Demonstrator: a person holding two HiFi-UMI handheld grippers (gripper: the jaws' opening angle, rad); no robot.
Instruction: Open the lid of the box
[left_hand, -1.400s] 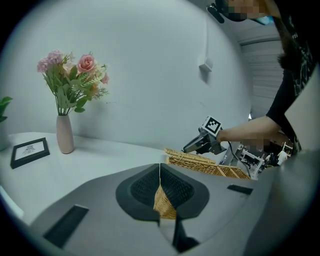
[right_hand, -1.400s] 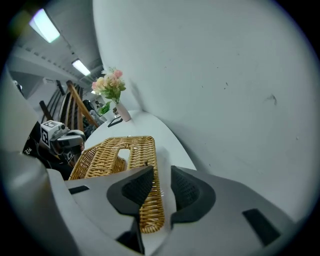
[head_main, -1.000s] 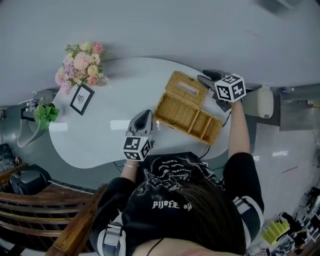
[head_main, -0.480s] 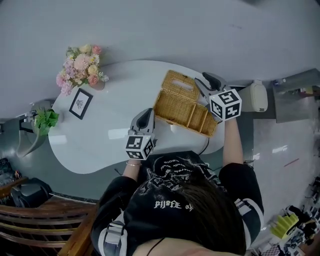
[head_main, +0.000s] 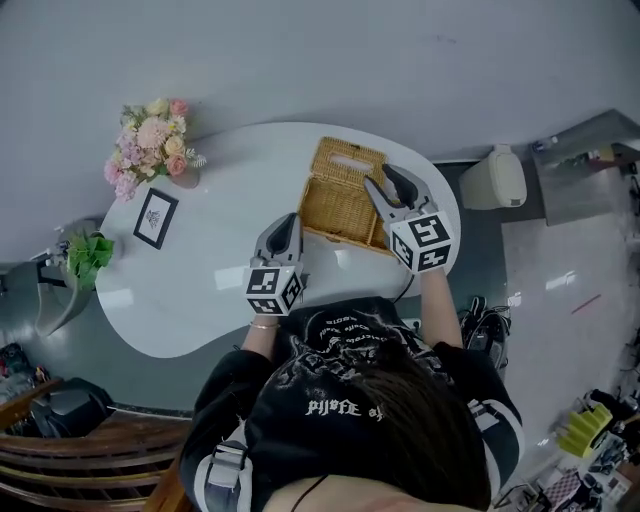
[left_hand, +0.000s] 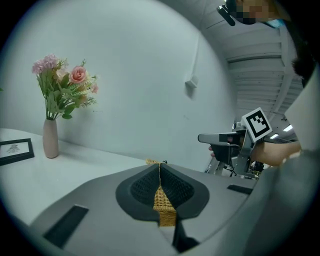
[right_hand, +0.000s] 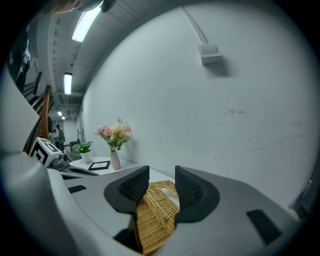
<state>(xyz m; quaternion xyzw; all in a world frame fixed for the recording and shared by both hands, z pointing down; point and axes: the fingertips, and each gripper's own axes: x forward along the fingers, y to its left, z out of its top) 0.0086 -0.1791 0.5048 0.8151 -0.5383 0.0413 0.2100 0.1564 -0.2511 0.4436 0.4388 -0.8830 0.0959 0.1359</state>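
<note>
Box (head_main: 340, 208): wicker, set at right end of table (head_main: 200, 270), long axis along table.
Lid (head_main: 347, 160): already raised, leaning toward table's far edge.
Left gripper (head_main: 290, 222): clamped on box's left wall, at table's near side.
Right gripper (head_main: 382, 178): jaws just opened wide, nothing gripped; held over box's right end.

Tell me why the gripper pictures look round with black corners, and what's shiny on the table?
Left and right gripper views: wide-angle lenses make a round picture with dark corners and bent lines; head view: the white table shows pale glare patches; right gripper view: the ceiling lamp is washed out.
</note>
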